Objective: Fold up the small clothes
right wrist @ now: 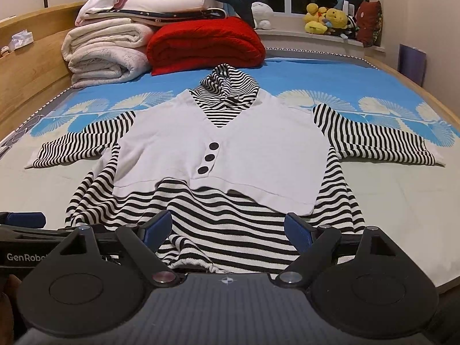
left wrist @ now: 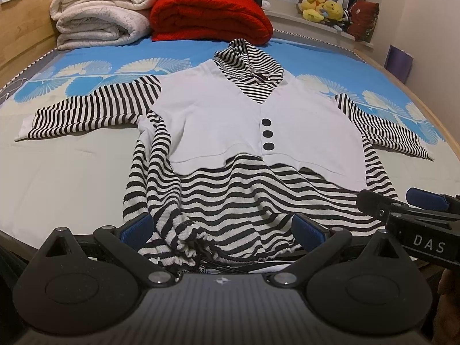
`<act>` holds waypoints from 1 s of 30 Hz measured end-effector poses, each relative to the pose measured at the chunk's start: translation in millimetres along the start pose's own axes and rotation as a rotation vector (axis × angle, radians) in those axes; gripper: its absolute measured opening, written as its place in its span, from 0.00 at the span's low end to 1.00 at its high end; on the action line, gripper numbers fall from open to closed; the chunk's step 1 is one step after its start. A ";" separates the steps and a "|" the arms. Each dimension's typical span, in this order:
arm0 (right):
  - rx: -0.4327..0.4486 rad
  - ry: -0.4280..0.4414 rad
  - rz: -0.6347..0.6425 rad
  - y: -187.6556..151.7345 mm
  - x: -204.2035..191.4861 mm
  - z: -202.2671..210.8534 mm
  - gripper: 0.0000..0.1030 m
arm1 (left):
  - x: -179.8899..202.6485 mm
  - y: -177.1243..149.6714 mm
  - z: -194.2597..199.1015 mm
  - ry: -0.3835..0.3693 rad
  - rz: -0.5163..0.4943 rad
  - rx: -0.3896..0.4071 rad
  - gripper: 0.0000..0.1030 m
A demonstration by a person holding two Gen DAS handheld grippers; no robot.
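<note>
While both your left gripper (left wrist: pixel 222 231) and right gripper (right wrist: pixel 228 228) gape wide and empty over the striped top's (left wrist: pixel 253 132) bunched hem, you risk pinching one layer only and folding crooked.

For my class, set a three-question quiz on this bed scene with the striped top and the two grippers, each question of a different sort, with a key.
1. True or false: the left gripper has its jaws closed on the striped top's hem.
2. How many dark buttons sit on the white front panel?
3. Multiple choice: what lies beside the red blanket at the head of the bed? A) folded white blankets B) a laptop C) a pair of shoes

Key
1. False: both it and the right gripper are open over the hem.
2. Three.
3. A, the folded white blankets.
</note>
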State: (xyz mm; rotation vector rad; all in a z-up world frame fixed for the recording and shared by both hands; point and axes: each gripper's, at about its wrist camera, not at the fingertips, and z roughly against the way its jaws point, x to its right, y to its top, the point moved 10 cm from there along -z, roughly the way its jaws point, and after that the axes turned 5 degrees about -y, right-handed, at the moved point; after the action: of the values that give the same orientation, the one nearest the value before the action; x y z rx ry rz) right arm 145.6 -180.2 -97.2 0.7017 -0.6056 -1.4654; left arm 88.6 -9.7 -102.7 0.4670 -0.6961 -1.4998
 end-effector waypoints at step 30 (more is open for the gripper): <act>-0.004 -0.008 0.010 -1.0 2.0 -2.4 0.84 | 5.1 -1.2 -1.6 -0.003 0.003 -0.004 0.99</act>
State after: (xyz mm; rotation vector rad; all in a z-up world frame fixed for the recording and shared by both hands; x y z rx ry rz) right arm 146.8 -182.1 -99.7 0.6890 -0.6111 -1.4606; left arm 88.5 -15.0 -104.0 0.4607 -0.6963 -1.4995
